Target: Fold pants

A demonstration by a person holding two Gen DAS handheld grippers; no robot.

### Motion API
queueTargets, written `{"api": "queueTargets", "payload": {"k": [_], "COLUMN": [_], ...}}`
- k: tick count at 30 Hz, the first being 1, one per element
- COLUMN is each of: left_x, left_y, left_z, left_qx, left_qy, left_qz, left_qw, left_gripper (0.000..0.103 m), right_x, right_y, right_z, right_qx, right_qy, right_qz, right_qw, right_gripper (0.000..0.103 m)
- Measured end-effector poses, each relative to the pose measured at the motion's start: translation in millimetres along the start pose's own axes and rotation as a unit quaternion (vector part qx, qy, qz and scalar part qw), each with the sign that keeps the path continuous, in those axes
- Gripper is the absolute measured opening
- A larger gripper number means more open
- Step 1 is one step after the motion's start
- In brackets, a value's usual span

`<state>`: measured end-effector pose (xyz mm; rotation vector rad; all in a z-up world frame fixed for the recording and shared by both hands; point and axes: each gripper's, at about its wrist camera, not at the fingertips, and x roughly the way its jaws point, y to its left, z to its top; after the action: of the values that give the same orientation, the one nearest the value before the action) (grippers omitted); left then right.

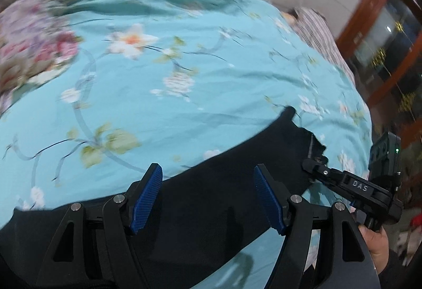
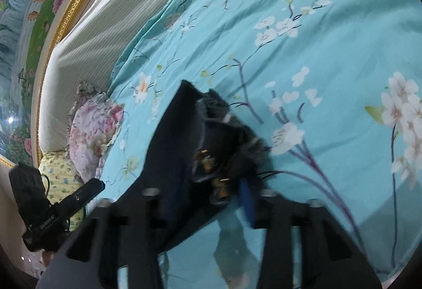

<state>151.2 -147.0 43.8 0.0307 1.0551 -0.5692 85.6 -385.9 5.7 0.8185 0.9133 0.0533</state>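
Pants (image 1: 205, 199), black and limp, lie stretched across the turquoise flowered bedspread (image 1: 184, 78), their fuzzy-lined waist end bunched in my right gripper (image 2: 224, 199), which looks pinched on it through the blur. My left gripper (image 1: 208, 194) hangs over the cloth with fingers spread, holding nothing. Soft and light, they should lift best by a hem; beyond them, bare bedspread runs toward the floral pillow (image 1: 31, 46).

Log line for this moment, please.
left tool: open over black fabric pants | right tool: grips pants' waist end | surface: turquoise floral bedsheet | fold: not done
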Motion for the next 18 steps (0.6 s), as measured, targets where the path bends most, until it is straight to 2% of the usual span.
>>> {"api": "queueTargets", "payload": {"k": [6, 10, 13, 15, 16, 18], "left_x": [39, 70, 95, 110, 116, 125], "left_y": [-32, -53, -67, -74, -77, -82], "left_z": [21, 38, 47, 50, 51, 52], "left_qx": [0.050, 0.079, 0.099, 0.106, 0.109, 0.119], "left_qy": [0.045, 0.084, 0.120, 0.144, 0.153, 0.165], "left_qz": [-0.044, -0.085, -0.114, -0.127, -0.134, -0.144], "left_qw": [0.9967, 0.9896, 0.9813, 0.9756, 0.9730, 0.9685], "left_gripper": [0.072, 0.072, 0.071, 0.067, 0.061, 0.058], "right_x": [-11, -15, -17, -18, -18, -18], "right_y": [-22, -33, -37, -39, -40, -40], "right_z": [-1, -3, -4, -4, -5, -5], "right_qx": [-0.004, 0.007, 0.009, 0.010, 0.011, 0.008], "right_qy": [0.002, 0.006, 0.005, 0.004, 0.004, 0.005], "right_qz": [0.031, 0.053, 0.064, 0.070, 0.073, 0.079], "right_qw": [1.000, 0.999, 0.998, 0.998, 0.997, 0.997], "right_gripper": [0.012, 0.011, 0.011, 0.011, 0.011, 0.011]}}
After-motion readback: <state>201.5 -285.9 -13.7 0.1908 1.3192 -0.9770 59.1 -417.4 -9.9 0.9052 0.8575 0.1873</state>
